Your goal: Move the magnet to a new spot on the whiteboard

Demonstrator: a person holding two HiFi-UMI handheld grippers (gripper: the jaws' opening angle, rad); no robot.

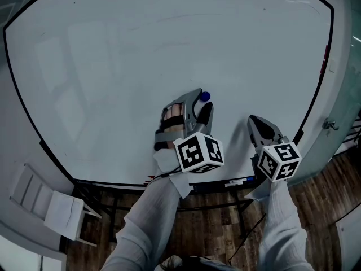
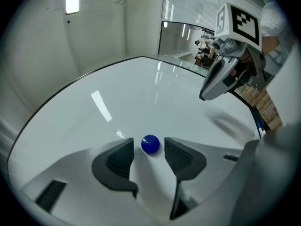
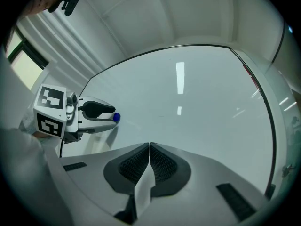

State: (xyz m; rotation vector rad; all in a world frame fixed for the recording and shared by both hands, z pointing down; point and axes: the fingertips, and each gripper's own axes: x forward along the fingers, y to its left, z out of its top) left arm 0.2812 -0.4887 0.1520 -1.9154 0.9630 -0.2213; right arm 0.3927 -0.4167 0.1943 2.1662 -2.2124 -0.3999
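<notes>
Plainly there is one magnet (image 2: 150, 144), a small blue ball stuck on the one board (image 1: 141, 55), low and just right of centre in the head view. There are two grippers, each bearing one marker cube, so two cubes (image 1: 198, 151) in all, and two pale sleeves (image 1: 149, 219) come up from the bottom edge of that frame. The left gripper (image 1: 201, 101) sits at lower centre and points up the frame at the board. Its jaws stand apart with the magnet between their tips; a thin gap shows on each side of the ball, so the pads do not press it. Seen from the right gripper view, at the left of that frame, this gripper lies rolled with one jaw above the other and the magnet at the tips. The right gripper (image 1: 253, 120) is to its right in the head view, near but apart, also aimed up at the board. Its jaws meet pad to pad with nothing between them, over bare white surface.
</notes>
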